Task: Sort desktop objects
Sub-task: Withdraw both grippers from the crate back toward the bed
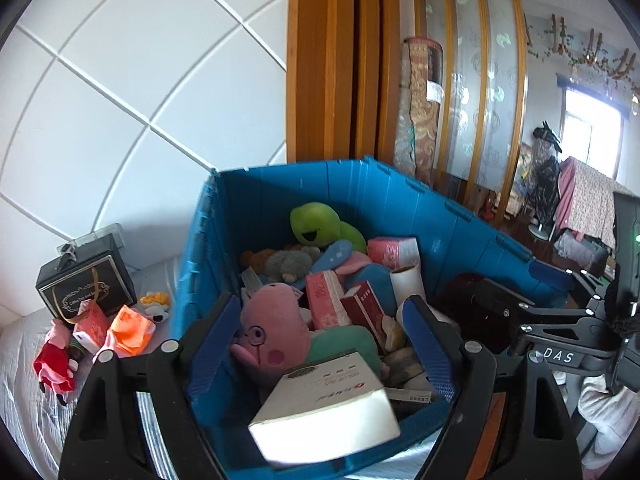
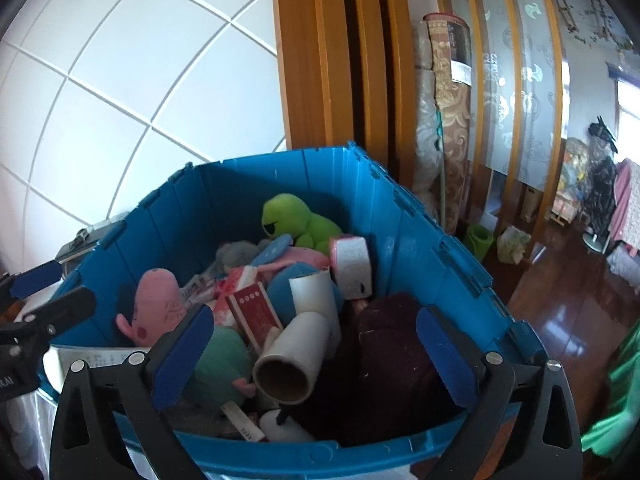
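My left gripper [image 1: 320, 344] spread, white box [image 1: 326, 410] loose between pads over blue crate [image 1: 400, 192]. My right gripper [image 2: 316, 356] wide apart, gripping nothing, above cardboard tube [image 2: 294, 364].

A crate [image 2: 420, 240] stands on the bed [image 1: 24, 380], against the wall. In it, a frog plush [image 2: 296, 220] lies at the far end, a pig plush [image 2: 156, 304] near the left wall, a cardboard tube [image 2: 292, 364] toward the near rim. A box [image 1: 328, 408] sits over the near-left rim. Left of the crate, a gift bag [image 1: 84, 284] stands behind small toys [image 1: 56, 356].
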Demonstrator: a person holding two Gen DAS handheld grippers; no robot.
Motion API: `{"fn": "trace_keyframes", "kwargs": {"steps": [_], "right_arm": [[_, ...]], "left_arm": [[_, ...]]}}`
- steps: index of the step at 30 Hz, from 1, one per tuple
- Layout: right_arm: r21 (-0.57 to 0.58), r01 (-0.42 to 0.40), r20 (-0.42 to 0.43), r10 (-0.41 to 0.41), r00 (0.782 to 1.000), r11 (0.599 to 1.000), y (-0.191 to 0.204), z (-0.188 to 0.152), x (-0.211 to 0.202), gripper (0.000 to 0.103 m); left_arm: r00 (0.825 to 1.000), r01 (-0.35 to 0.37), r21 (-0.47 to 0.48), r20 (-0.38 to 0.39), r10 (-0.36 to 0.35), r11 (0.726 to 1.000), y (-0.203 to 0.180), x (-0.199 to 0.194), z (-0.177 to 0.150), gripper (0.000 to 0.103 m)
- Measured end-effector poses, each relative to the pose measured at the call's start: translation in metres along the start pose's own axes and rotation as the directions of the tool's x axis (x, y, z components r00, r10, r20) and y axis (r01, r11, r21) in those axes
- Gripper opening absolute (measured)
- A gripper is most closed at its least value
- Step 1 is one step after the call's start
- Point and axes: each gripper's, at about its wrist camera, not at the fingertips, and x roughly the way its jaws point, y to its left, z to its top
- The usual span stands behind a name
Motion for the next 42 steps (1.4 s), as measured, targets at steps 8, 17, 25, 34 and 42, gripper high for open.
{"fn": "trace_keyframes", "kwargs": {"steps": [8, 17, 25, 34, 42], "right_arm": [[-0.061, -0.120, 0.096, 0.126, 0.987, 0.991, 0.048, -0.003, -0.034, 0.103], [-0.148, -0.270, 0.135, 0.290, 0.948, 0.951, 0.150, 0.006, -0.050, 0.103], [-0.206, -0.368, 0.096, 0.393, 0.915, 0.907, 0.259, 0.003, -0.036, 0.103], [-0.234, -0.418, -0.012, 0.427, 0.904, 0.878, 0.354, -0.025, 0.011, 0.103], [-0.222, -0.414, -0.155, 0.387, 0.909, 0.883, 0.386, -0.049, 0.110, 0.103]], "left_arm": [[0.991, -0.067, -0.132, 0.108, 0.082, 0.989, 0.065, -0.058, -0.023, 0.102], [0.964, -0.240, -0.258, 0.049, 0.261, 0.936, 0.170, -0.083, -0.059, 0.102], [0.934, -0.350, -0.339, -0.064, 0.350, 0.873, 0.278, -0.094, -0.105, 0.102], [0.916, -0.400, -0.382, -0.198, 0.349, 0.833, 0.359, -0.060, -0.147, 0.102], [0.901, -0.405, -0.380, -0.319, 0.293, 0.832, 0.398, 0.020, -0.167, 0.102]]}}
